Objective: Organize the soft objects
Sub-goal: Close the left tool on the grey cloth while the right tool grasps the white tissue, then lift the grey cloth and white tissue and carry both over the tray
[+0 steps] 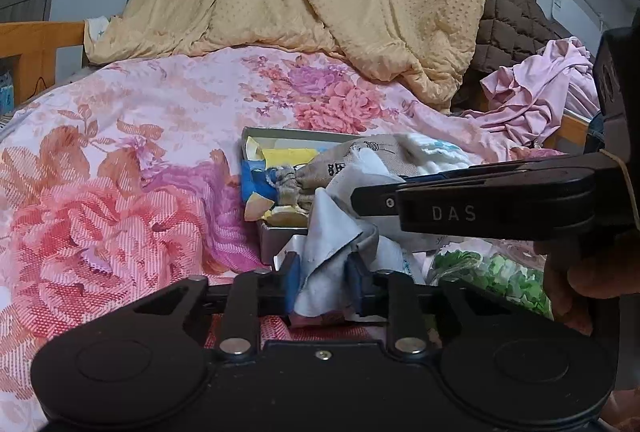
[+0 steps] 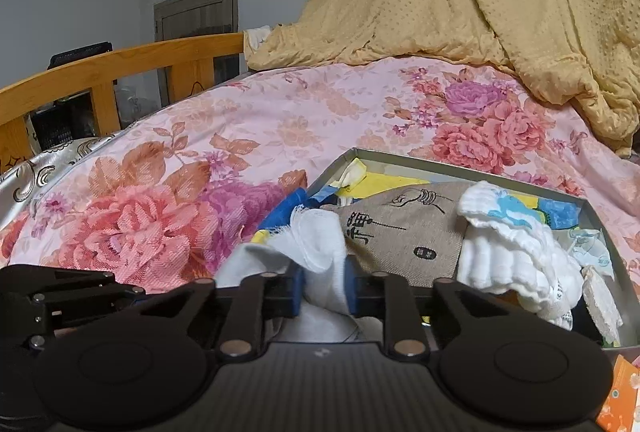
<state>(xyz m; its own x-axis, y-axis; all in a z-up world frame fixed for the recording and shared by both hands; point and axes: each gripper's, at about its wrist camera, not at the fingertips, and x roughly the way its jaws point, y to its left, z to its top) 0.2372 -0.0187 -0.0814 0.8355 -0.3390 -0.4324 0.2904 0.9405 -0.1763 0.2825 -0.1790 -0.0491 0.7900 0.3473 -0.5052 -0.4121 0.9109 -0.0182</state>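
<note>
Pale grey-white cloth (image 1: 326, 264) pinched at one end between the closed pads of the left gripper (image 1: 323, 282) and at another by the right gripper (image 2: 323, 290), held just at the near edge of the grey box (image 2: 472, 168) on the floral bedspread (image 1: 132, 160). Already inside: beige printed pouch (image 2: 404, 236), white gauze cloth (image 2: 508, 260), yellow and blue pieces. Probably well along, with this cloth not yet in and the pink garment (image 1: 540, 92) lying loose beyond.

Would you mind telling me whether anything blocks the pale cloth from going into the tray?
Yes. Both tongs, left and right, grip the pale cloth. The tray ahead is already crowded: a beige pouch and white towel cover its near part.
</note>
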